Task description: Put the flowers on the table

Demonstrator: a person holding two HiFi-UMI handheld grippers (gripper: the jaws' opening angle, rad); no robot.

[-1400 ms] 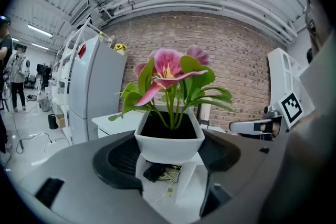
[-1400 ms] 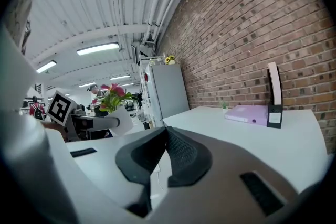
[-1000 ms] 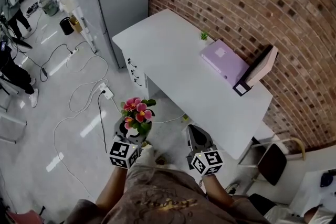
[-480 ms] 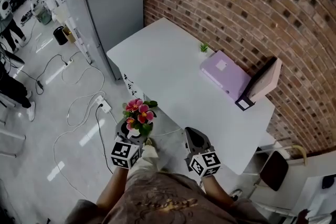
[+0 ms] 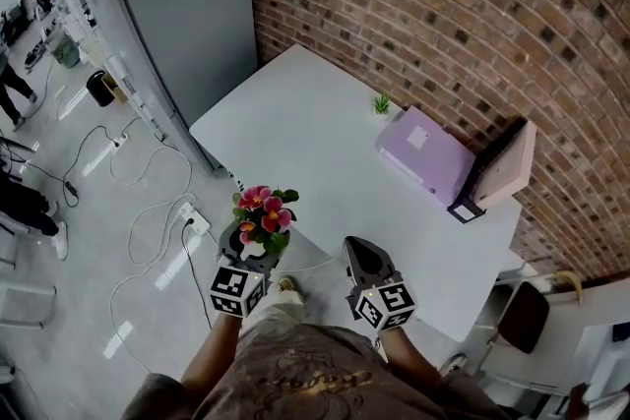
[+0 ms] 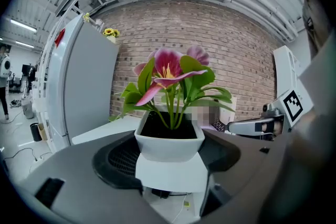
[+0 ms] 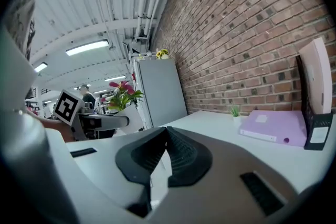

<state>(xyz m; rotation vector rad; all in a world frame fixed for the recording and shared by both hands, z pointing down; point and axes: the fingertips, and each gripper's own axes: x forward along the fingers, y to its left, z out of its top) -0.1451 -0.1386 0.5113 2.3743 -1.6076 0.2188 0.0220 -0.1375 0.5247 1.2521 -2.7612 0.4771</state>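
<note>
From above, the head view takes in the whole white table (image 5: 295, 128). A purple binder (image 5: 423, 150), a tiny green plant (image 5: 381, 102) and a pink file holder (image 5: 504, 164) sit along its far right side by the brick wall (image 5: 443, 5). The blossoms mostly cover what the left gripper (image 5: 251, 249) grasps.

The left gripper view makes that plain: a square white pot (image 6: 169, 143) of dark soil, upright, clamped between the jaws. The flowers (image 5: 263, 210) are pink with yellow centres, rising among broad green leaves. They hang above the floor (image 5: 148, 241), just off the table's near left edge and not on it.

The right gripper view shows the right gripper (image 7: 167, 136) with its jaws pressed together on nothing. It is held to the right of the flowers, near the table's near edge.
</note>
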